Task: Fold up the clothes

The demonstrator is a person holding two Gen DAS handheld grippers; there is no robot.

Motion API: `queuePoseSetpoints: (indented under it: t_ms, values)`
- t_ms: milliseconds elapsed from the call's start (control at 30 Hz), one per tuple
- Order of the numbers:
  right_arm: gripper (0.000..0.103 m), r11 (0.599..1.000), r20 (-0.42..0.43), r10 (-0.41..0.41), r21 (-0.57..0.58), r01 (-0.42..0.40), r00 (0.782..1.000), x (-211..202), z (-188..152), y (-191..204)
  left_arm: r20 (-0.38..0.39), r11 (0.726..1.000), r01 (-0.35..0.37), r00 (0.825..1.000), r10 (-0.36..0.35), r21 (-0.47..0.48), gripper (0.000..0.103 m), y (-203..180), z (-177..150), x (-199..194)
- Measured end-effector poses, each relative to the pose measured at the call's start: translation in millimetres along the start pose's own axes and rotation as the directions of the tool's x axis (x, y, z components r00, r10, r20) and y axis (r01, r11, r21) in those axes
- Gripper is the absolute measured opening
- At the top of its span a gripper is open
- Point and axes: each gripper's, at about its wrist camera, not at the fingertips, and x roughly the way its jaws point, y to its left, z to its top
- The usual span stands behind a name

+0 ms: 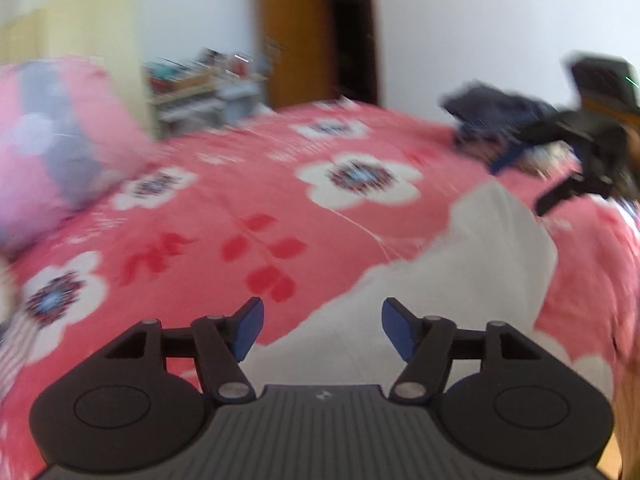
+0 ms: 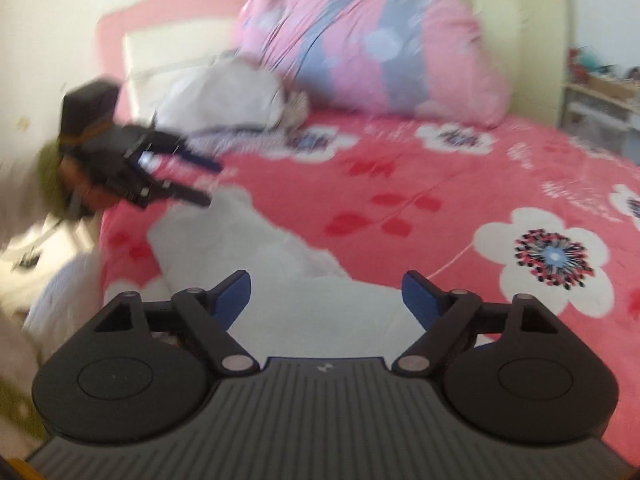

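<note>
We see a white garment (image 1: 460, 280) lying on the bed (image 1: 240, 208), on its pink flowered cover, in front of both grippers. It looks laid in a rough long shape, so we judge some folding may be done, though the blur hides its edges and we cannot tell how many folds remain. The left gripper (image 1: 322, 330) has its jaws apart with nothing between them; the right gripper (image 2: 326, 302) likewise holds its jaws wide and empty above the cloth.

The left wrist view alone shows a dark garment pile (image 1: 492, 116) at the far side of the bed, likely still to fold, and a doorway (image 1: 352, 32). The right wrist view alone shows the headboard (image 2: 132, 24), a heap of pale clothes (image 2: 224, 96) and a pink and blue duvet (image 2: 368, 48).
</note>
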Motion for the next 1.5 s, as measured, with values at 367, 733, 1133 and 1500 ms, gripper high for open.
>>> queuePoseSetpoints:
  t_ms: [367, 733, 1133, 1500]
  values:
    - [0.014, 0.965, -0.296, 0.262, 0.089, -0.247, 0.919, 60.0, 20.6, -63.4, -0.176, 0.986, 0.163, 0.972, -0.154, 0.037, 0.044, 30.0, -10.6, 68.4]
    - [0.002, 0.946, -0.023, 0.188, 0.272, -0.175, 0.982, 52.7, -20.5, -93.3, -0.067, 0.999, -0.042, 0.997, 0.04, -0.033, 0.022, 37.2, -17.6, 68.8]
    - [0.009, 0.925, -0.007, -0.083, 0.372, 0.079, 0.997, 68.4, -58.6, -74.9, 0.106, 0.971, -0.213, 0.969, 0.224, -0.106, 0.041, -4.8, 13.0, 15.5]
    - [0.034, 0.811, 0.164, -0.392, 0.526, 0.256, 0.905, -7.8, -48.1, -16.8, -0.044, 0.947, -0.235, 0.972, 0.231, -0.221, 0.037, -23.3, -24.5, 66.0]
